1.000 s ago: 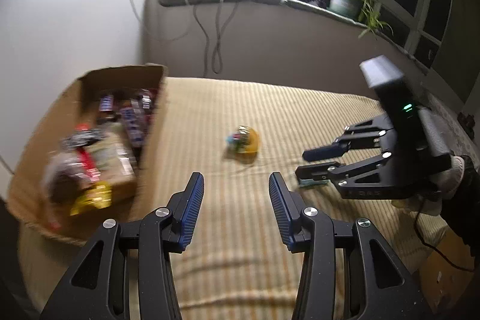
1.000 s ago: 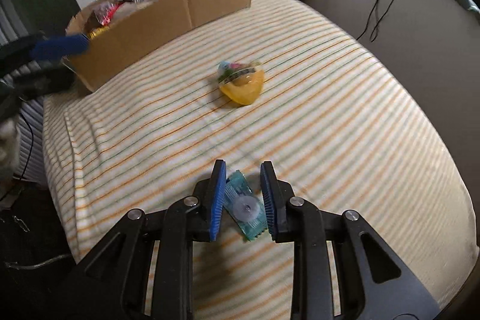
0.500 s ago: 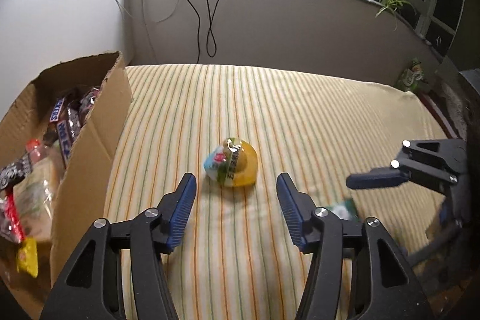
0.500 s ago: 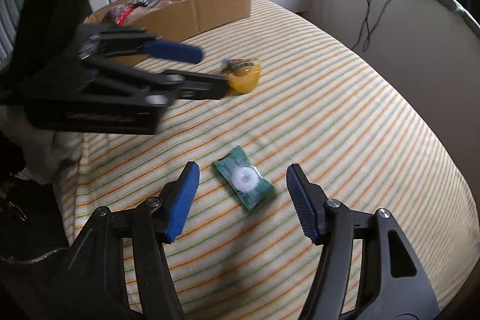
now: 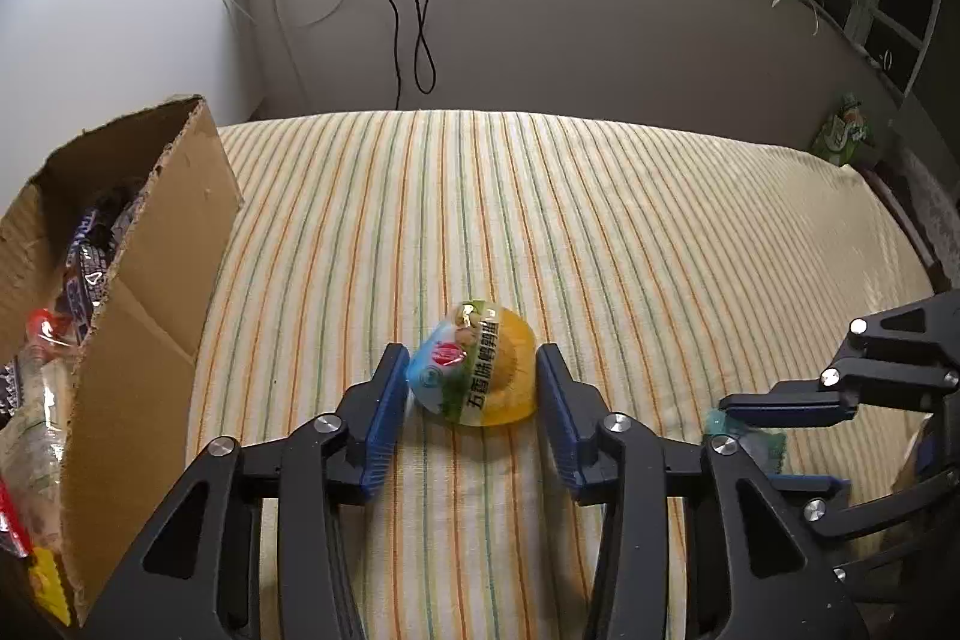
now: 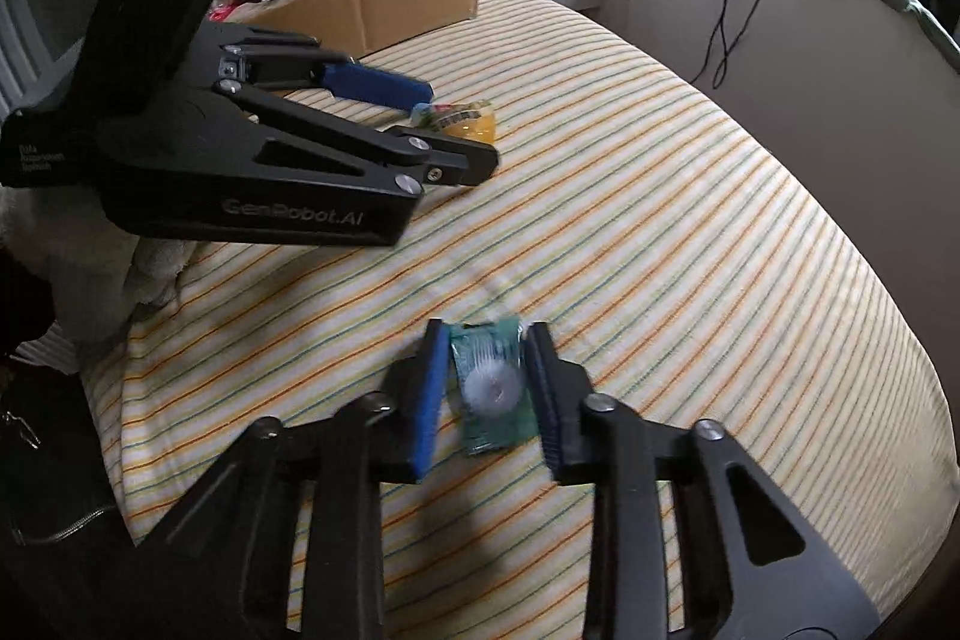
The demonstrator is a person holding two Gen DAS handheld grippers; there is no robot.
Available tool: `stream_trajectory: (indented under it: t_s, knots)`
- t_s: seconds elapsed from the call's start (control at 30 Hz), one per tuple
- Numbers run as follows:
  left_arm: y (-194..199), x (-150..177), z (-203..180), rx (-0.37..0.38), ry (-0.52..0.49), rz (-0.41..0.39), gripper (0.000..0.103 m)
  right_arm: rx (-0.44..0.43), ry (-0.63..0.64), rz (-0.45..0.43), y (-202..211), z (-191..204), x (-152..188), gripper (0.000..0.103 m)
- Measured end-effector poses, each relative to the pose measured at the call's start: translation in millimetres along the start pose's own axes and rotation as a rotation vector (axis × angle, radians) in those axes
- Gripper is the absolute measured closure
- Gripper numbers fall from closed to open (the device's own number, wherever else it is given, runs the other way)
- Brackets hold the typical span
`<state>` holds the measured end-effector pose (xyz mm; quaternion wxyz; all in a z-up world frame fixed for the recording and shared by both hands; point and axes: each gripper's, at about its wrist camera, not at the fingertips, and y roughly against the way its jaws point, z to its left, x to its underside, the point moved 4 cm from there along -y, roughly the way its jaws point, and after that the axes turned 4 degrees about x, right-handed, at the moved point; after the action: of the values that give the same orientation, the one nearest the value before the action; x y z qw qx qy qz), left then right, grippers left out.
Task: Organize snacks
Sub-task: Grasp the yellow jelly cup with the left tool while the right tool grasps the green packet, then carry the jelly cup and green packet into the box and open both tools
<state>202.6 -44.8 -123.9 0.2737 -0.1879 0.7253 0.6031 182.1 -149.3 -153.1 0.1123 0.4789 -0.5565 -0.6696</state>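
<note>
Snacks lie loose on a striped bed [image 5: 630, 244], and each gripper has lined itself up on one. Left wrist view: the left gripper [image 5: 471, 394] sits low at centre frame with its jaws spread to either side of a yellow dome-shaped jelly cup [image 5: 477, 370]; the blue pads stand just beside the cup's flanks, and I cannot tell whether either touches it yet, so it reads as bracketed, not gripped. The cup lies tipped over, its printed lid turned toward the lens and lower left, its rounded yellow end toward the upper right; being squat, it has hardly any long axis. A cardboard box [image 5: 150, 316] of wrapped snacks fills the left edge, open side up, presumably the place both items should go. At lower right the right gripper [image 5: 774, 436] reaches in over a scrap of green wrapper. Right wrist view: the right gripper [image 6: 486, 388] at lower centre straddles a flat green packet [image 6: 492, 388], jaws parted and nearly at its long edges, though motion blur hides any contact. The packet lies flat on the bed with its long axis running up the frame, along the fingers, so the jaws would close across its narrow width. The left gripper [image 6: 444, 130] crosses the upper left, the jelly cup [image 6: 468, 124] showing between its tips, the box [image 6: 384, 4] behind it.
</note>
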Motion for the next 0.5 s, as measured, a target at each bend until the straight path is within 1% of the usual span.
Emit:
stream_trajectory:
  t_s: [0.13, 0.3, 0.47, 0.5]
  knots:
    - [2.9, 0.8, -1.9, -0.003, -0.003, -0.005, 0.067, 0.011, -0.011, 0.002, 0.5, -0.5, 0.4, 0.077]
    - [15.6, 4.3, 3.7, 0.005, 0.002, -0.028, 0.068, 0.026, -0.04, -0.005, 4.1, -5.1, -0.2, 0.077]
    - [41.9, 4.0, 2.0, 0.014, 0.003, -0.077, 0.068, 0.026, -0.086, -0.041, 20.6, -11.8, -2.9, 0.077]
    - [46.6, -0.3, 3.1, 0.014, 0.004, -0.089, 0.068, 0.027, -0.087, -0.05, 24.1, -11.8, -5.2, 0.077]
